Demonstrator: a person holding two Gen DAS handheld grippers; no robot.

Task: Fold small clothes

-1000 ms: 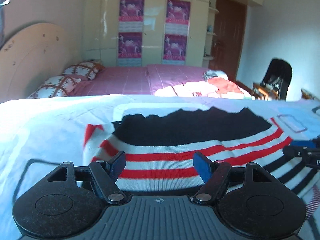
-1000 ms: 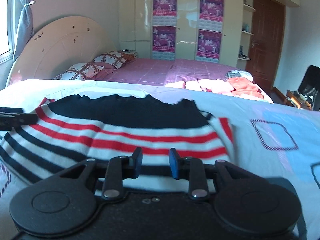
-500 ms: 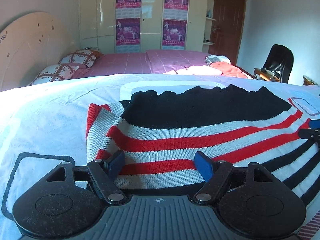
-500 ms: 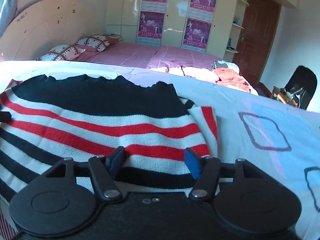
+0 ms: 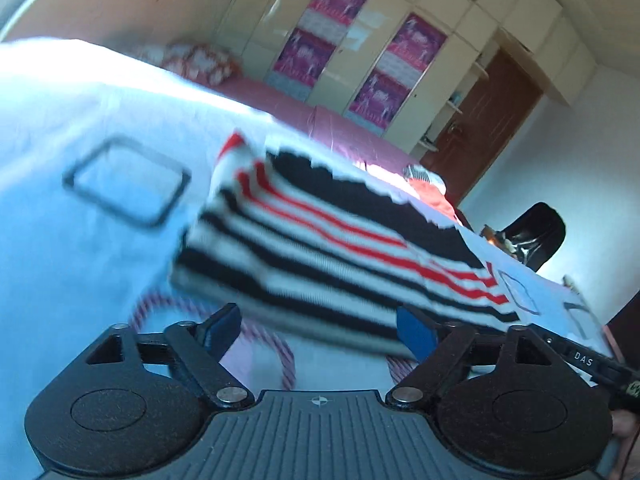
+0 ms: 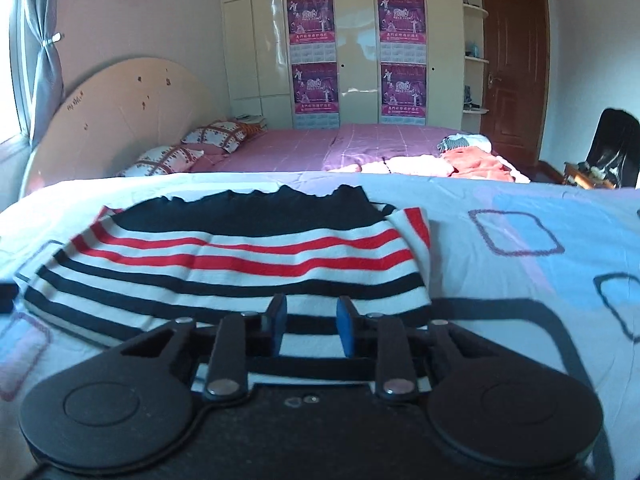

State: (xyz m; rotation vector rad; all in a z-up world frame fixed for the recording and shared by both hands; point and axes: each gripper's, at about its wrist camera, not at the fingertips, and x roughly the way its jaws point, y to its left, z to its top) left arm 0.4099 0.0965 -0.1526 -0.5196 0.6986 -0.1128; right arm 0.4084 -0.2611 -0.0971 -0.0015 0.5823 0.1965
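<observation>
Fingers of the left gripper stand wide apart with nothing between them, just short of the near edge of the striped garment. The right gripper has its blue pads a narrow gap apart at the garment's near hem; whether they pinch cloth cannot be told. The garment lies folded flat on the patterned sheet.

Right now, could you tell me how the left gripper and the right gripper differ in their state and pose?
The left gripper is wide open, while the right gripper has its fingers much closer together, though a gap remains. The left view is strongly tilted, whereas the right view is level. The left fingertips stand at the near edge of the sweater; the right fingertips overlap its hem. Both have blue pads, and neither grips cloth.
</observation>
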